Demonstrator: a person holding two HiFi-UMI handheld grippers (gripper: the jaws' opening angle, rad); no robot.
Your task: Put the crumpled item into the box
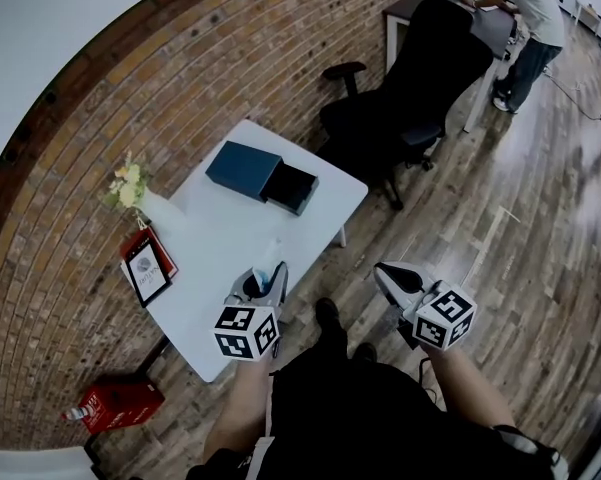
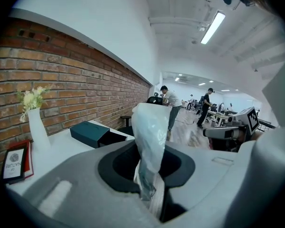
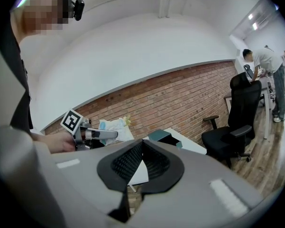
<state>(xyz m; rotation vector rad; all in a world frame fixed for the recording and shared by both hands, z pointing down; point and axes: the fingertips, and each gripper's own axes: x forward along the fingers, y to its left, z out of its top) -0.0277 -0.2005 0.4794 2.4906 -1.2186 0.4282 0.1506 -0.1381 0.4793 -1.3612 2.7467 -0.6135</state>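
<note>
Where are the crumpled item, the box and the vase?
crumpled item (image 2: 151, 127): left gripper view, its pale upper bulge.
box (image 1: 243, 168): head view, its teal top.
vase (image 2: 38, 129): left gripper view, its white body.

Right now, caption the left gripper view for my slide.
Left tool pinches crumpled plastic; the teal box sits ahead on the white table.

Open-plan office. Black swivel chair (image 1: 420, 88) and a desk (image 1: 500, 30) with a person (image 1: 530, 18) standing at it, far ahead of the right tongs (image 1: 383, 271). More desks (image 2: 223, 118) and people (image 2: 206, 106) beyond the left tongs (image 1: 272, 273), small white tabletop (image 1: 220, 238) by them. Ceiling strip lights (image 2: 213, 27), brick wall (image 1: 180, 78), wood floor (image 1: 500, 218).
</note>
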